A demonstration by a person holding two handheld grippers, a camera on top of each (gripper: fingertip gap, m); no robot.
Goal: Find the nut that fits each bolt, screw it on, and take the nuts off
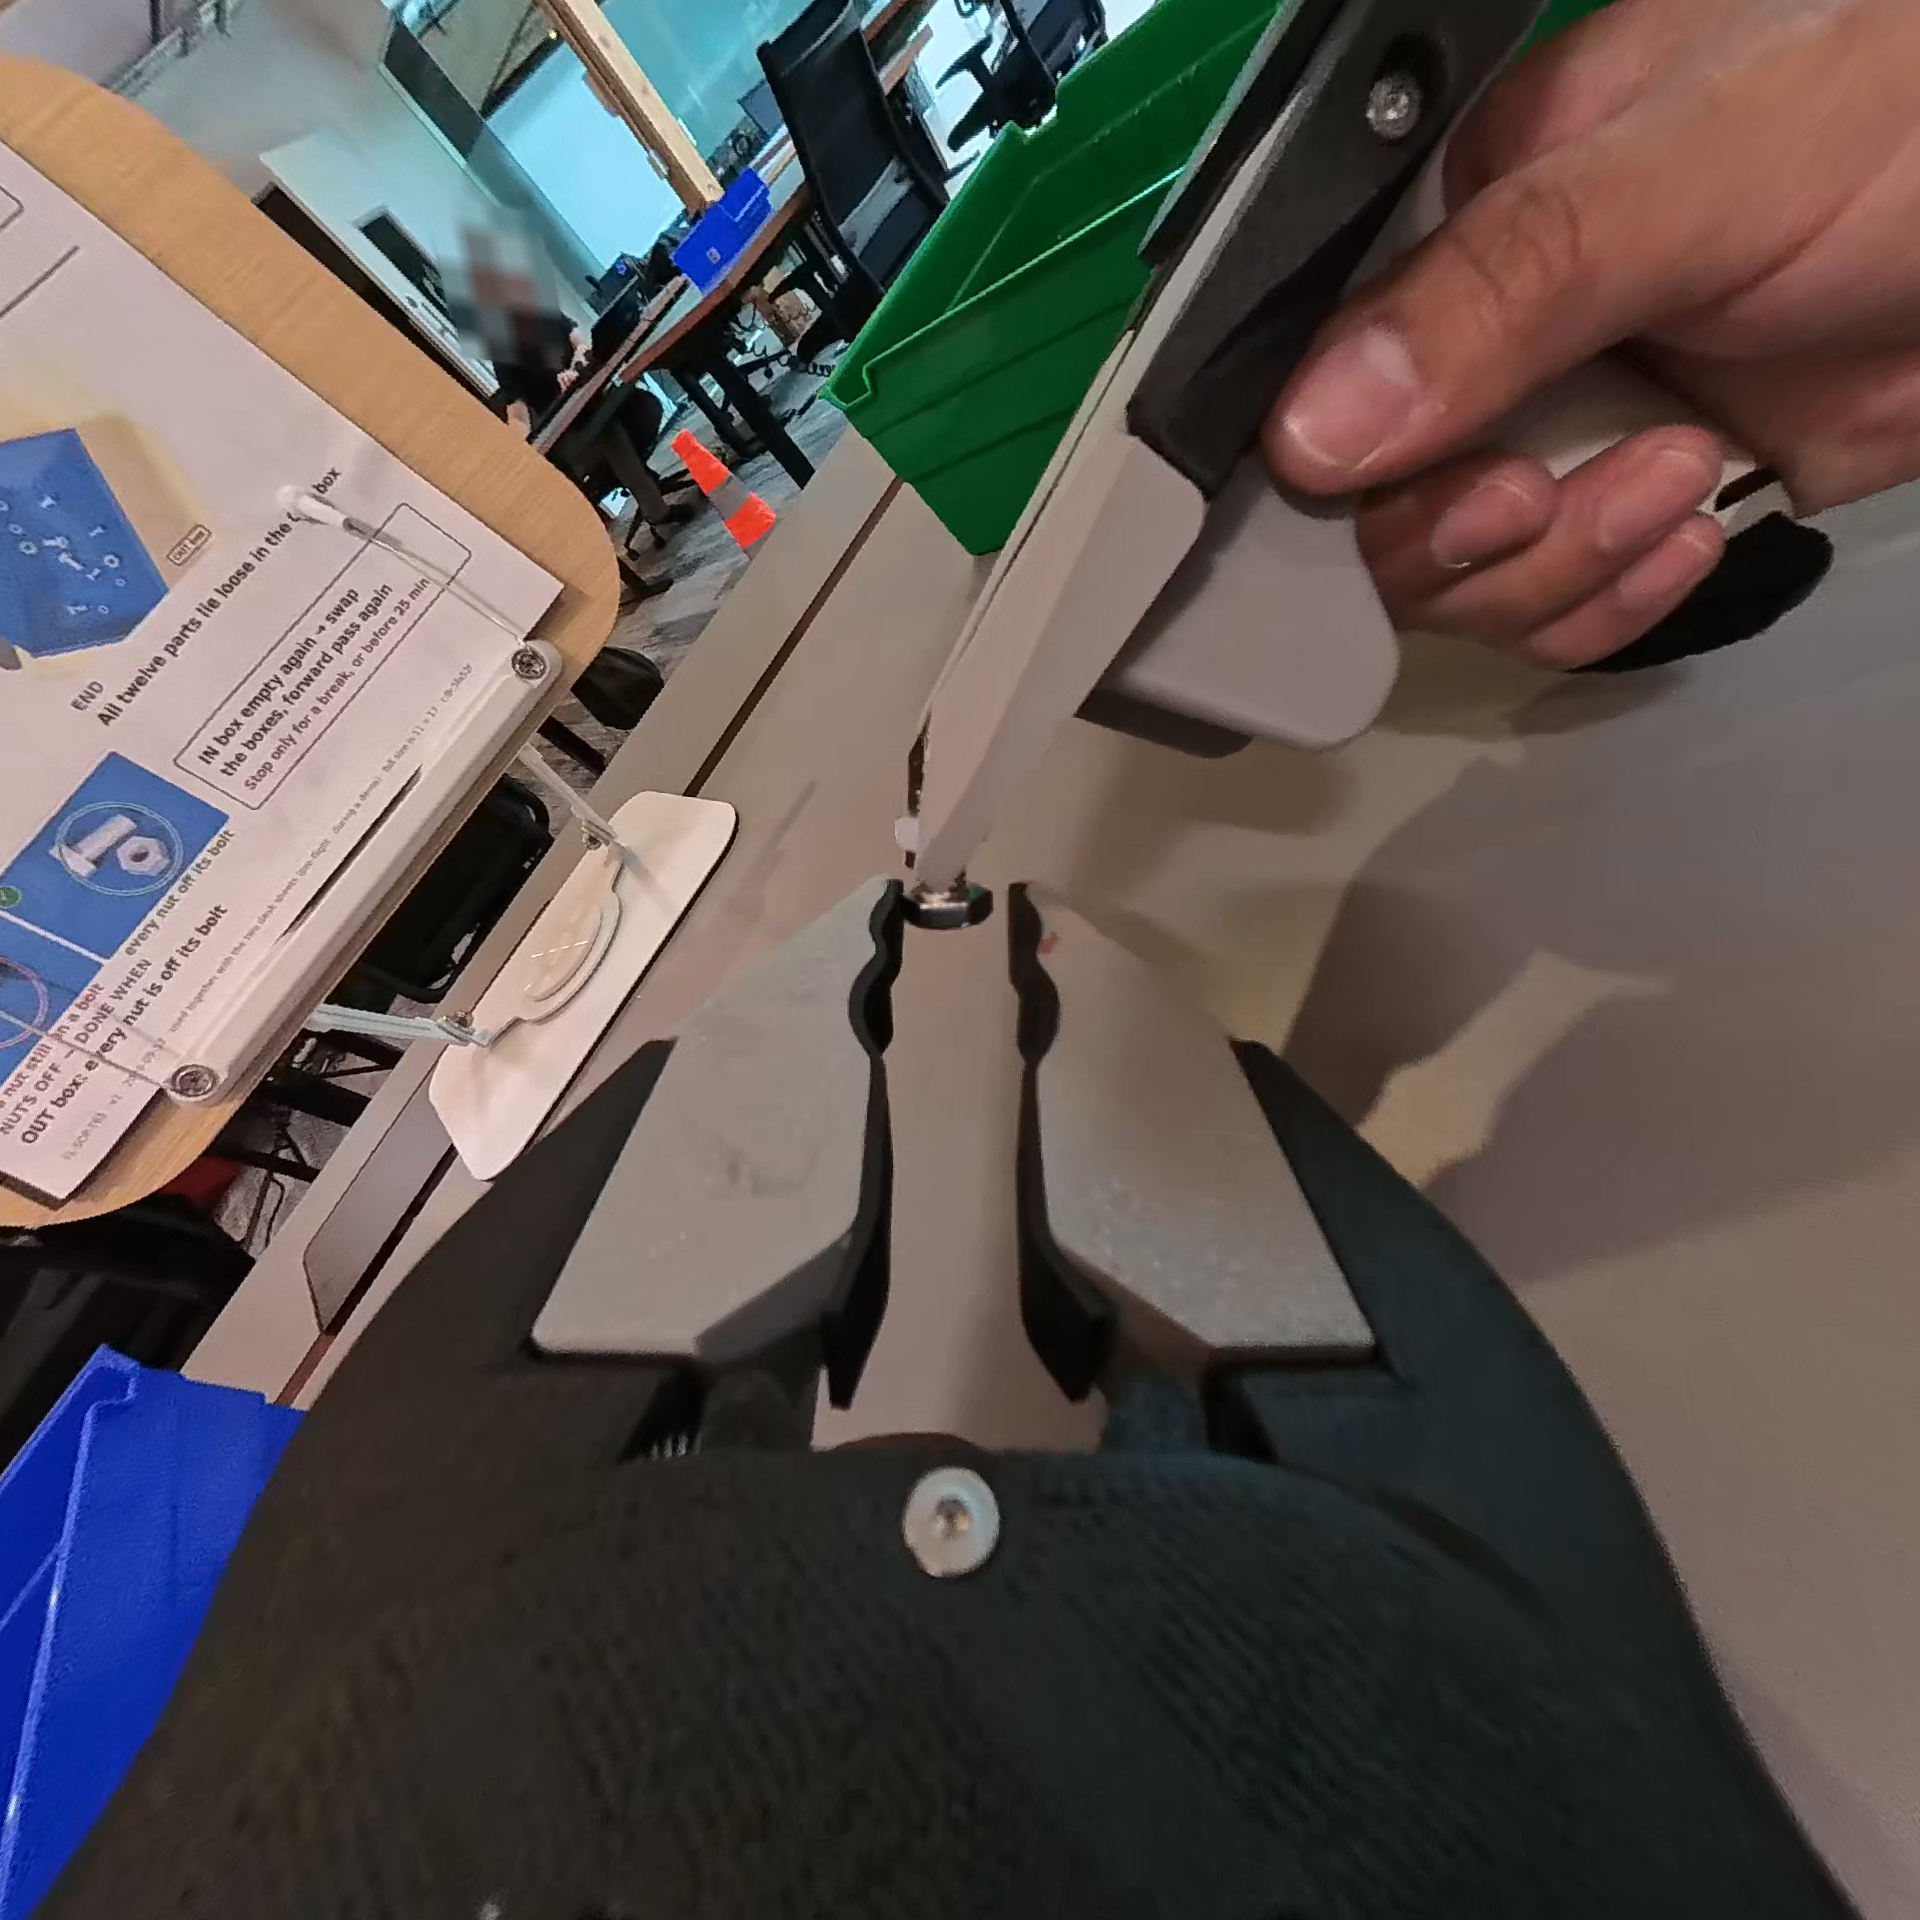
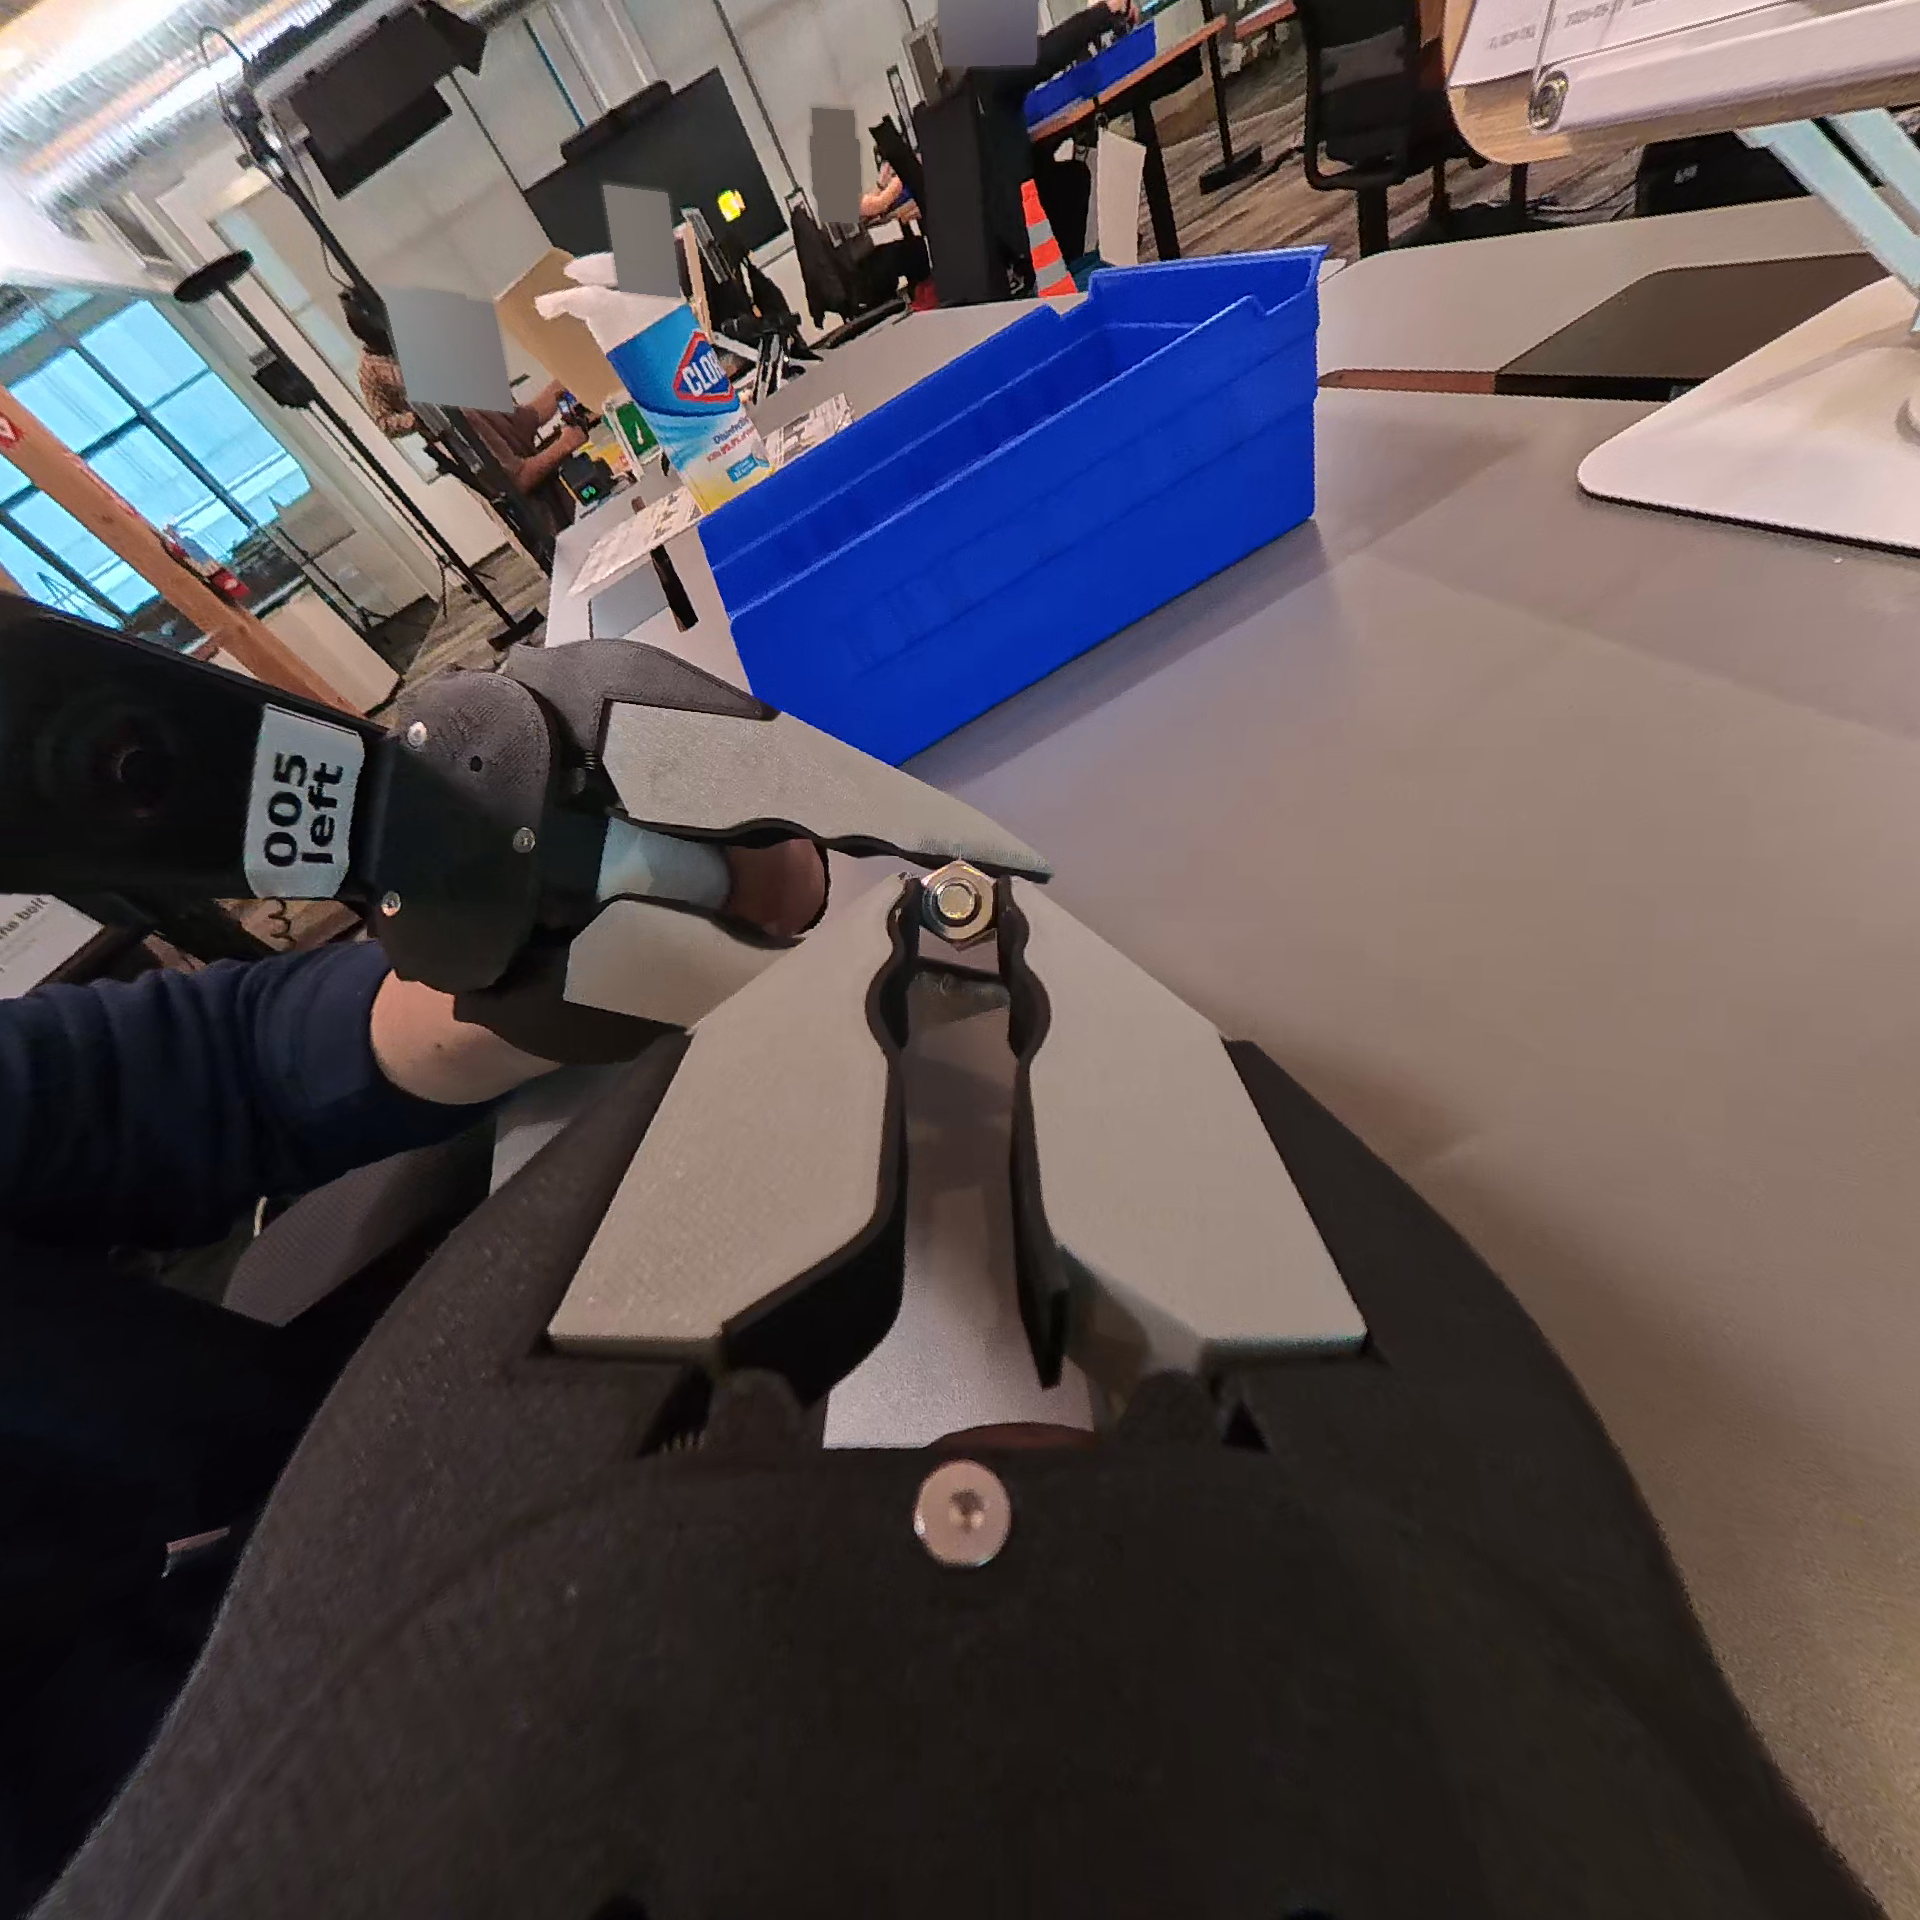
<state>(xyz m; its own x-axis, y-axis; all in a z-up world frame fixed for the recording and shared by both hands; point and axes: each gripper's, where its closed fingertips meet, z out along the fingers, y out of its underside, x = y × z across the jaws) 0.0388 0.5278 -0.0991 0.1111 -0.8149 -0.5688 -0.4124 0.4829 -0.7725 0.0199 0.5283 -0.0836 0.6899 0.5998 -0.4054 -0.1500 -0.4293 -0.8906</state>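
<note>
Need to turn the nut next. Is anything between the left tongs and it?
Nothing visible. The nut sits at the tip of the right tongs, and the left tongs already flank it, fingertips open either side.

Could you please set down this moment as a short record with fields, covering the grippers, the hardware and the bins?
right gripper: jaws shut on the nut, seen end-on with the bolt end at its centre
left gripper: jaws on either side of the same hardware, with a gap showing beside it; grip unclear
hardware height: held above the grey table
blue bin: on the table beyond the grippers, contents not visible
green bin: behind the right gripper in the left wrist view
</note>
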